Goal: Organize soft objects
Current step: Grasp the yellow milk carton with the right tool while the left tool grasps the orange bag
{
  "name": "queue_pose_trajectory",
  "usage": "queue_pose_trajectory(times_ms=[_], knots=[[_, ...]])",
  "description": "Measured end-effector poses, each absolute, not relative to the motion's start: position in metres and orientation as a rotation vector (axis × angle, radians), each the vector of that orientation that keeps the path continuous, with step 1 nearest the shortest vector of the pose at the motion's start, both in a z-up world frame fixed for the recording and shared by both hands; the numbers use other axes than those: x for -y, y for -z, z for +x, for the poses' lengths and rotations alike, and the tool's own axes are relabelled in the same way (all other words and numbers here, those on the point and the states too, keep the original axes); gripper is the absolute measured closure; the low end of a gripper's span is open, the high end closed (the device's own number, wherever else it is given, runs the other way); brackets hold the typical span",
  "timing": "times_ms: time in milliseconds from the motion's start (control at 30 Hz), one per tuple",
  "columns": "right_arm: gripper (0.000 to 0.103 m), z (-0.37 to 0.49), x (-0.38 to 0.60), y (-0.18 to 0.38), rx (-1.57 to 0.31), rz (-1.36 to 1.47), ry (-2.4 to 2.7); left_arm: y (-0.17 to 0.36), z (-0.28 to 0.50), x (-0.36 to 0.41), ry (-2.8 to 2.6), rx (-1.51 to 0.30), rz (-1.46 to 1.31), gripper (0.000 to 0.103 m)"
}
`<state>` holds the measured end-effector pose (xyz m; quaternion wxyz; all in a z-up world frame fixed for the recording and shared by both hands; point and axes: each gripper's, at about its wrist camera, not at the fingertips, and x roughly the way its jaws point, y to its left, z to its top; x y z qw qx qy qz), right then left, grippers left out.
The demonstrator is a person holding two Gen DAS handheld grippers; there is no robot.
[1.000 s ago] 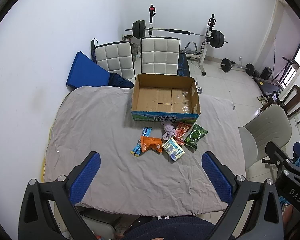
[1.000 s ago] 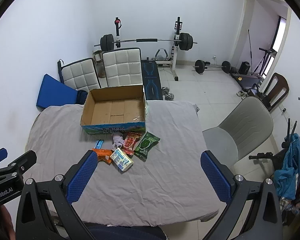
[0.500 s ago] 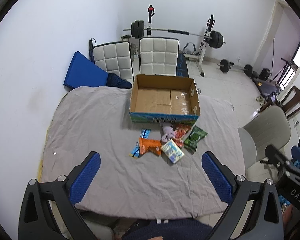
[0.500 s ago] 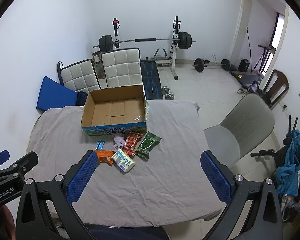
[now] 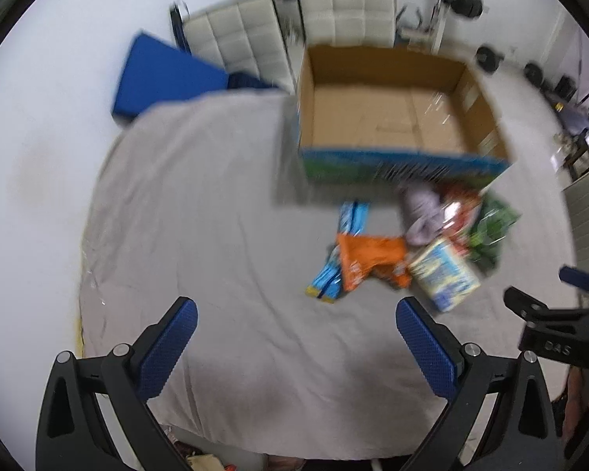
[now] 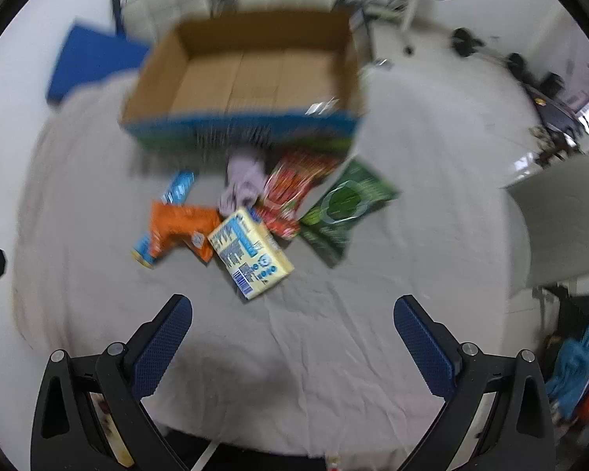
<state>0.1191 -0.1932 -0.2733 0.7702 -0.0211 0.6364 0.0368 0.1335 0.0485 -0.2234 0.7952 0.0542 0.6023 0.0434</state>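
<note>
Both grippers have swept in low toward the table since a moment ago, so the box [image 6: 247, 78] and the pile of packets [image 6: 251, 251] now loom much closer and blurred; I'd say the first pick is about to begin. The left gripper [image 5: 294, 337] and right gripper [image 6: 292, 333] both gape wide, holding nothing. The box looks empty, with the packets and a lilac cloth [image 6: 243, 180] on the sheet [image 6: 333, 333] just in front of it.
</note>
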Motion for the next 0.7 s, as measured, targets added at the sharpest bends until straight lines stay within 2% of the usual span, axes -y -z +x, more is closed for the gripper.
queue_pose_trajectory(times_ms=[133, 233, 300, 333, 367, 400, 700], knots=[[0.0, 0.154, 0.152, 0.359, -1.47, -0.126, -0.143, 0.28, 0.157, -0.056, -0.049, -1.371, 0.14, 0.001], [0.0, 0.167, 0.133, 0.399, -1.523, -0.162, -0.187, 0.307, 0.174, -0.052, 0.012, -1.404, 0.177, 0.003], [0.006, 0.173, 0.125, 0.422, -1.562, -0.149, -0.192, 0.318, 0.182, -0.043, 0.073, -1.415, 0.233, 0.003], [0.014, 0.174, 0.123, 0.433, -1.581, -0.132, -0.193, 0.324, 0.186, -0.038, 0.104, -1.417, 0.264, 0.003], [0.027, 0.175, 0.124, 0.44, -1.592, -0.13, -0.171, 0.329, 0.193, -0.033, 0.143, -1.425, 0.297, 0.003], [0.031, 0.175, 0.128, 0.444, -1.601, -0.114, -0.148, 0.334, 0.197, -0.026, 0.187, -1.438, 0.33, 0.003], [0.038, 0.158, 0.203, 0.465, -1.735, 0.276, -0.023, 0.39, 0.233, 0.033, 0.502, -1.579, 0.603, 0.004]])
